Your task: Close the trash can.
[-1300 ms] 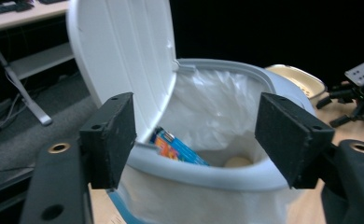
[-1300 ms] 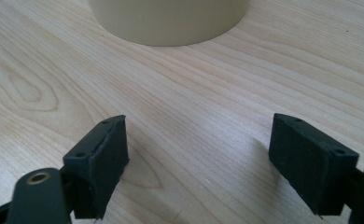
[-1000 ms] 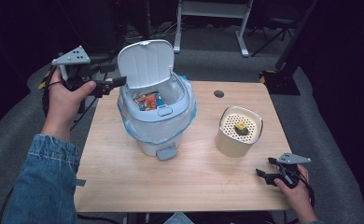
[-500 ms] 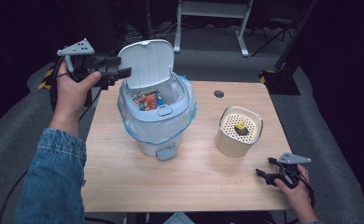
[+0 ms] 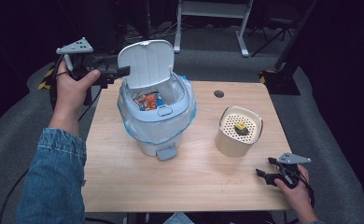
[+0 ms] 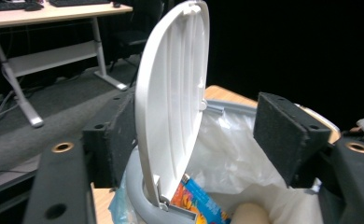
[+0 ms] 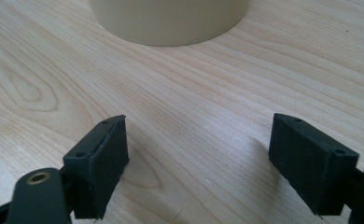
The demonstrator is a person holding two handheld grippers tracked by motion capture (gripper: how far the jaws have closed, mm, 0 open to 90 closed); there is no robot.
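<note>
A pale blue pedal bin [image 5: 156, 122] with a clear liner stands at the table's middle left. Its white lid [image 5: 147, 63] is swung up, and a colourful packet [image 5: 147, 100] lies inside. My left gripper [image 5: 120, 72] is held at the lid's left edge. In the left gripper view the lid [image 6: 171, 102] stands upright between the jaws, and the left gripper [image 6: 203, 135] is open, with one pad [image 6: 124, 133] close behind the lid and the other well off it. My right gripper [image 5: 263, 175] rests open near the front right corner; the right gripper [image 7: 199, 168] has bare wood between its pads.
A beige canister [image 5: 231, 142] with a perforated top carries a small yellow and dark piece [image 5: 241, 127], just beyond the right gripper. A round hole [image 5: 219, 94] marks the table [image 5: 194, 182] at the back. A white-legged desk [image 5: 213, 9] stands behind on the dark floor.
My left gripper has moved right and toward the bin, so its jaws now straddle the raised lid's edge. The right gripper has stayed put.
</note>
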